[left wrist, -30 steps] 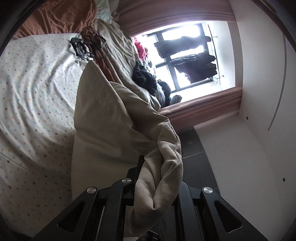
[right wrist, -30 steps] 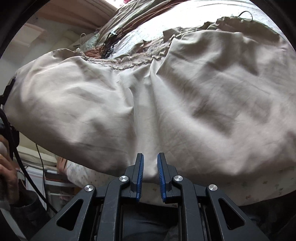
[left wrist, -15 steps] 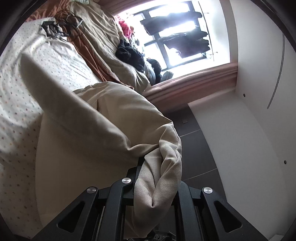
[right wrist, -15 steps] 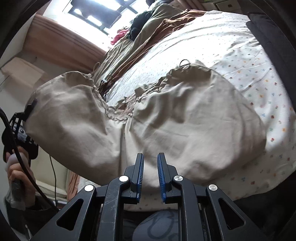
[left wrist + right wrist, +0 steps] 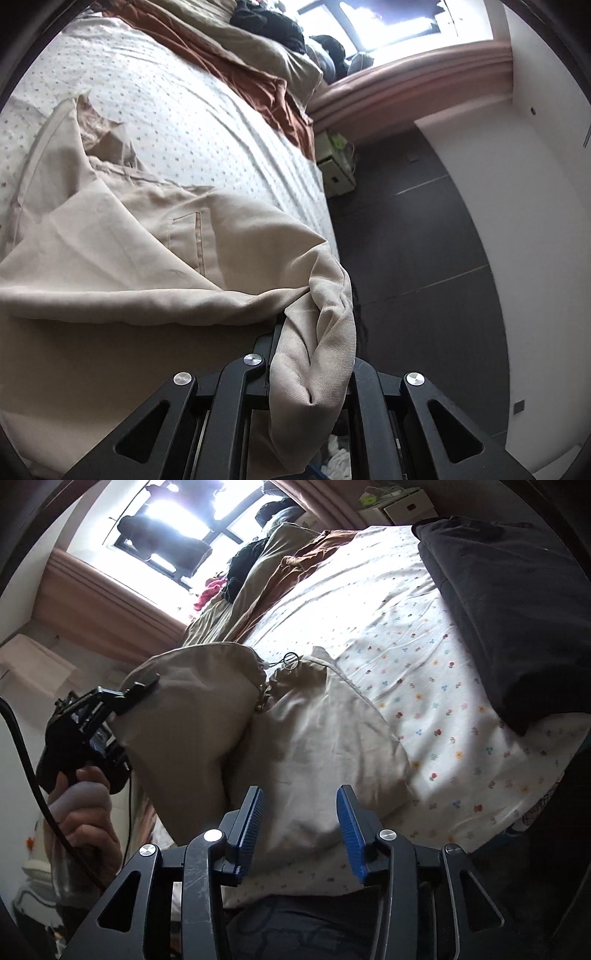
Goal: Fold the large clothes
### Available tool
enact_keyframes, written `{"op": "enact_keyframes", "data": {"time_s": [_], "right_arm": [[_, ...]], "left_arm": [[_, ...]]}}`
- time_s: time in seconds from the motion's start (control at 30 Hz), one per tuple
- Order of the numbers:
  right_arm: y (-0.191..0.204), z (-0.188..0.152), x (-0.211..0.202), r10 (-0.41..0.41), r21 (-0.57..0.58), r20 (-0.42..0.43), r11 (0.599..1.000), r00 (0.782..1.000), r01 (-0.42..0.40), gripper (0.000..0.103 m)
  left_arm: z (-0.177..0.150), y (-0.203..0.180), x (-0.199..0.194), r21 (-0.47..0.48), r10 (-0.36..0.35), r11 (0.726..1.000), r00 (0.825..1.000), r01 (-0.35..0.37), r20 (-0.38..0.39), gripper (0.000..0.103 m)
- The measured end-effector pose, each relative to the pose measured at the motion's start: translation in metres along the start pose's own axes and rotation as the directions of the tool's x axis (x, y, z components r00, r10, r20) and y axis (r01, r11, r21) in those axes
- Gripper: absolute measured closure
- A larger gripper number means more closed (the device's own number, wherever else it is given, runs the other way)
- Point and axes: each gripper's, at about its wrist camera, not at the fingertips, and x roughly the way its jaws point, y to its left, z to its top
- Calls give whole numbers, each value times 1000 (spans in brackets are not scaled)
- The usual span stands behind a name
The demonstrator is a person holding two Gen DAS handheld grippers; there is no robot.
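Observation:
A large beige garment (image 5: 155, 243) lies partly spread on the flowered bed sheet (image 5: 177, 110). My left gripper (image 5: 314, 325) is shut on a bunched corner of it, and the cloth hangs over the fingers and hides the tips. The right wrist view shows the same garment (image 5: 317, 731), one side lifted at the left by that left gripper (image 5: 147, 686) in a person's hand (image 5: 85, 812). My right gripper (image 5: 300, 794) hovers near the garment's close edge; its jaws are opening and nothing is between the blue pads (image 5: 255, 819).
A folded dark garment (image 5: 509, 602) lies on the bed at the right. Brown and olive bedding (image 5: 266, 572) and dark clothes pile up toward the window (image 5: 173, 528). Beside the bed are dark floor tiles (image 5: 417, 266), a small white cabinet (image 5: 336, 166) and a white wall.
The left gripper has swung across with its beige corner, so the lifted cloth now lies lower over the bed. The right gripper has backed off from the garment and its jaws have parted.

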Motion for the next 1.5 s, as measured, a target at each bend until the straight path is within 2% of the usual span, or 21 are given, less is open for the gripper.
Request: {"op": "enact_keyframes", "data": {"time_s": [0.17, 0.27, 0.33, 0.4, 0.47, 0.6, 0.67, 0.8, 1.0, 1.1, 1.13, 1.23, 1.33, 1.4, 1.43, 1.5], "right_arm": [[-15, -2, -6, -6, 26, -5, 1000, 1000, 6, 61], [-21, -4, -8, 0, 36, -2, 999, 1000, 0, 60], [-25, -6, -8, -2, 45, -11, 999, 1000, 3, 56], [-28, -8, -8, -6, 54, -19, 999, 1000, 7, 52], [-30, -9, -7, 4, 59, -21, 998, 1000, -3, 51], [-29, -10, -5, 9, 56, -28, 998, 1000, -7, 48], [-28, -8, 0, 11, 46, -35, 999, 999, -9, 45], [-29, -2, 16, 11, 45, -51, 999, 999, -9, 45], [-22, 4, 54, 1, -9, -116, 1000, 993, -2, 45], [-20, 5, 73, -17, -41, -142, 999, 990, 12, 45], [-20, 5, 78, -24, -45, -147, 999, 989, 17, 46], [-20, 8, 89, -35, -54, -152, 998, 988, 27, 81], [-24, 13, 87, 3, -46, -131, 999, 991, -9, 88], [-25, 16, 78, 28, -62, -99, 997, 995, -35, 91], [-25, 17, 73, 41, -66, -88, 997, 995, -47, 92], [-24, 16, 66, 46, -74, -70, 996, 996, -51, 93]], "left_arm": [[-31, 5, 36, 37, 64, 997, 994, -61, -84, 94], [-48, 0, 50, 121, 114, 988, 982, -96, -149, 92], [-59, -1, 59, 167, 139, 981, 966, -103, -216, 80], [-65, 6, 61, 151, 130, 984, 951, -90, -280, 48], [-67, 13, 49, 115, 110, 990, 952, -80, -286, 38], [-63, 26, 9, 115, 118, 989, 970, -95, -213, 29], [-65, 36, -14, 118, 146, 985, 974, -127, -172, 28], [-55, 60, -50, 101, 187, 979, 978, -177, -95, 28], [-46, 114, -92, 26, 328, 945, 945, -327, -21, 28], [-47, 147, -110, -48, 364, 930, 931, -364, -4, 28], [-48, 155, -112, -69, 369, 927, 929, -369, -9, 28], [-53, 171, -109, -84, 400, 912, 916, -402, -35, 28], [-59, 178, -105, -69, 426, 901, 904, -428, -44, 30], [-62, 184, -100, -70, 418, 903, 906, -423, -69, 48], [-63, 185, -97, -73, 422, 901, 903, -427, -83, 51], [-63, 184, -96, -65, 436, 895, 897, -441, -79, 63]]}}
